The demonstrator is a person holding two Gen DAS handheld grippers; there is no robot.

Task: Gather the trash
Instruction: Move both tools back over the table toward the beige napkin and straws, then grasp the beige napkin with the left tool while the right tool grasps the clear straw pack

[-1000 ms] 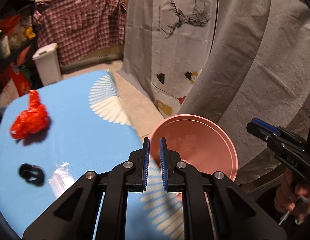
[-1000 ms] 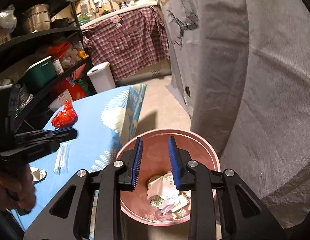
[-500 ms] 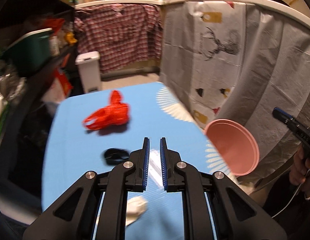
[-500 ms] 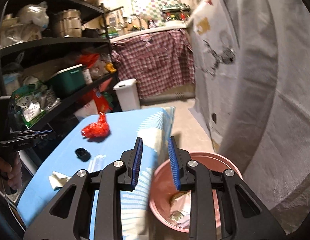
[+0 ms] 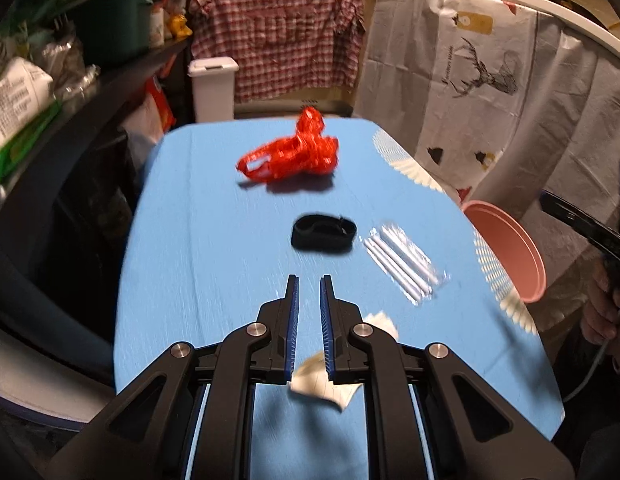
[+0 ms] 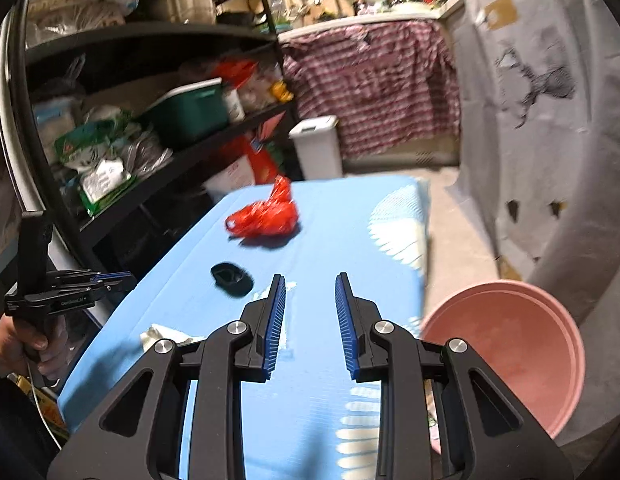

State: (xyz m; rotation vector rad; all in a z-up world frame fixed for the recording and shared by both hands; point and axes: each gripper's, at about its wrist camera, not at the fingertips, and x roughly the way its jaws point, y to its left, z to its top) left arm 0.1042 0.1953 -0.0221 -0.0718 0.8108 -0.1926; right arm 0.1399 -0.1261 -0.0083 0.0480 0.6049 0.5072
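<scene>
Now both grippers, left (image 5: 308,284) and right (image 6: 310,284), hover with jaws narrowly apart, empty. Closing on the crumpled paper (image 5: 322,380) could slide it off the surface (image 5: 213,240), I'd guess.

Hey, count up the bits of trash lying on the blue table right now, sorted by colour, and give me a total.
Red: 1, the crumpled red bag
Black: 1, the black loop
Clear: 1, the clear wrapper with white sticks
White: 1, the crumpled paper
Total: 4 on the blue table
</scene>
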